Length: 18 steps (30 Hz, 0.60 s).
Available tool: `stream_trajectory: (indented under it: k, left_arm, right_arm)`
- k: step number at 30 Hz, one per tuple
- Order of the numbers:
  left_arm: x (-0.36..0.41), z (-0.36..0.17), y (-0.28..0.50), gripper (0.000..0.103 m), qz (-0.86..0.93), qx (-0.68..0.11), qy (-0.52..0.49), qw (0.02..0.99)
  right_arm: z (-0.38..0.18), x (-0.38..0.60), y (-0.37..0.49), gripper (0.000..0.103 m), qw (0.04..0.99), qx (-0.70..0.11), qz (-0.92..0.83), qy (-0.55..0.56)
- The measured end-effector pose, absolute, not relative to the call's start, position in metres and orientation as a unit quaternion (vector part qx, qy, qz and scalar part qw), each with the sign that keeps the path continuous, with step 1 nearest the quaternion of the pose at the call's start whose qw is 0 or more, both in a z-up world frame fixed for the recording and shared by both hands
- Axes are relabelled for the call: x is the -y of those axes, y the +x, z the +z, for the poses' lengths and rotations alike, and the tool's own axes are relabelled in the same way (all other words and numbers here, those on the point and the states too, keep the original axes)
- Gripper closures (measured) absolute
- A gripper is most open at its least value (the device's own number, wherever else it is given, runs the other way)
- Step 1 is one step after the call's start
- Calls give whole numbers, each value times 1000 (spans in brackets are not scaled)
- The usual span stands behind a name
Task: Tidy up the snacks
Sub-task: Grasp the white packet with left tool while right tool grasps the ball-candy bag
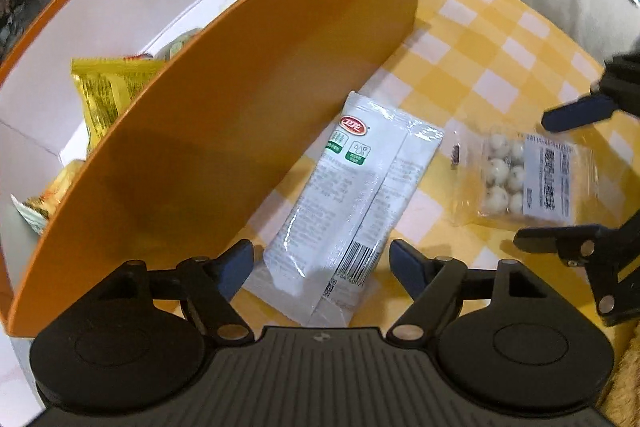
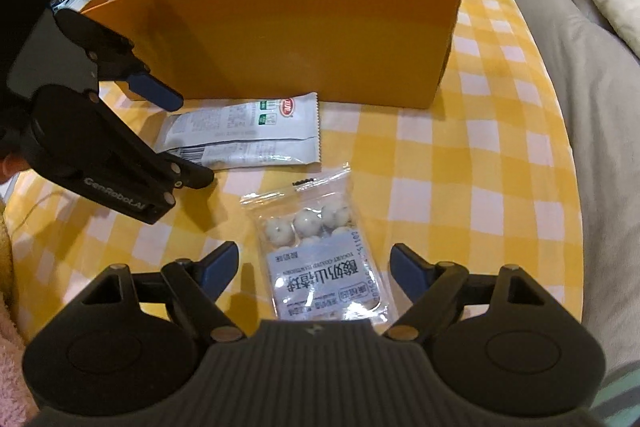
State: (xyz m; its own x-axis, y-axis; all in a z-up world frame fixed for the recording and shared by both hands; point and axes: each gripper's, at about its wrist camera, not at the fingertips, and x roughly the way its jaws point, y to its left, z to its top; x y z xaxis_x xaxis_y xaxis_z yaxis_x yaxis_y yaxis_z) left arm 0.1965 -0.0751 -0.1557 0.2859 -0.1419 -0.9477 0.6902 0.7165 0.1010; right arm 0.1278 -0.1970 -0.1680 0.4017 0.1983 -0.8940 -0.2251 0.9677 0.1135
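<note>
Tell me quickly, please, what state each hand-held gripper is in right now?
Left hand-held gripper: open, holding nothing, fingers either side of the white snack packet.
Right hand-held gripper: open, holding nothing, fingers either side of the clear bag of white balls.

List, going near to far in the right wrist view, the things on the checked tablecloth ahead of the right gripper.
Clear bag of white balls → white snack packet → orange box.

— What did the tools look like?
— The left gripper [image 2: 182,139] was matte black with blue finger pads [image 2: 156,91], silver rivets, and "GenRobot.AI" lettering.
— The other?
— The right gripper [image 2: 314,265] matched, with a ribbed grey housing.
</note>
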Motion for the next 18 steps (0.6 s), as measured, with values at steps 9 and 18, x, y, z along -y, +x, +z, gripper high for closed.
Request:
stream_trajectory:
  k: [9,18]
  left_arm:
    - [71,-154,193,28,-234,-595,195,744]
    - [57,-155,167,31,-133,-673,106,719]
  right_arm:
    - [-175,199,131,24,824,-555,114,-10]
    - [-175,199,126,29,807,-581,100,-11]
